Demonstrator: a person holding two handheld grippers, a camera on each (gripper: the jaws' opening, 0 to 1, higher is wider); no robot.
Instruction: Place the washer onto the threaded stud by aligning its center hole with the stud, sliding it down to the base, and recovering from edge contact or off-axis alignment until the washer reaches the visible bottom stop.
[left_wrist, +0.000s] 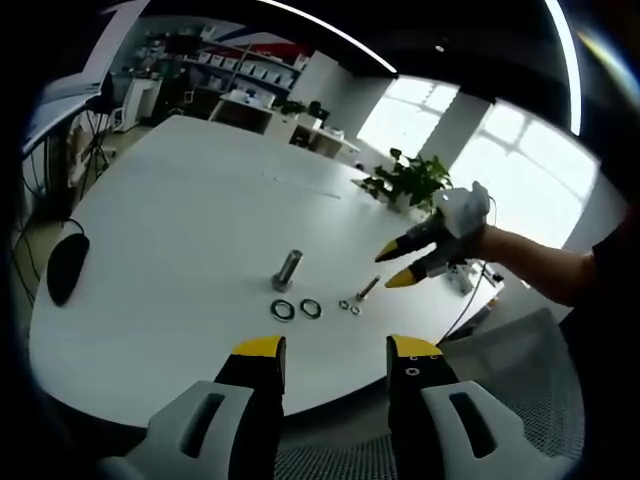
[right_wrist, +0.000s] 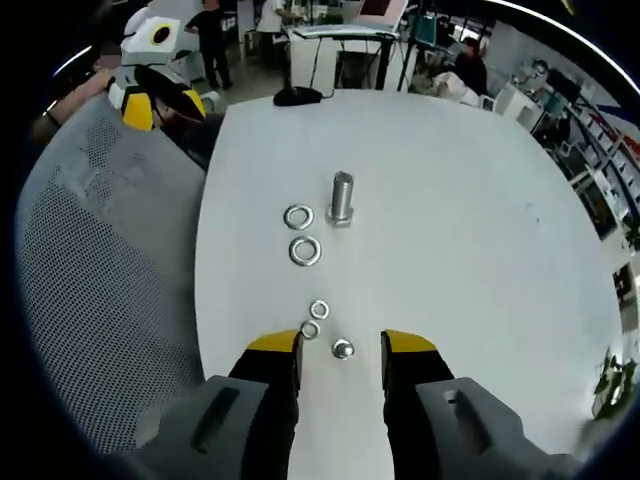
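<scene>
Both claws gape empty – left gripper (left_wrist: 335, 360), right gripper (right_wrist: 340, 355) – near the table (right_wrist: 450, 200) edge; the washer (right_wrist: 305, 250) looks thin, stiff, slippery – pinch its rim.

Each gripper (left_wrist: 335, 365) (right_wrist: 340, 355) has grey bodies, black yellow-tipped jaws.

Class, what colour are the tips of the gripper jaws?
Yellow, on black jaws; clearest on the right gripper in the right gripper view.
</scene>
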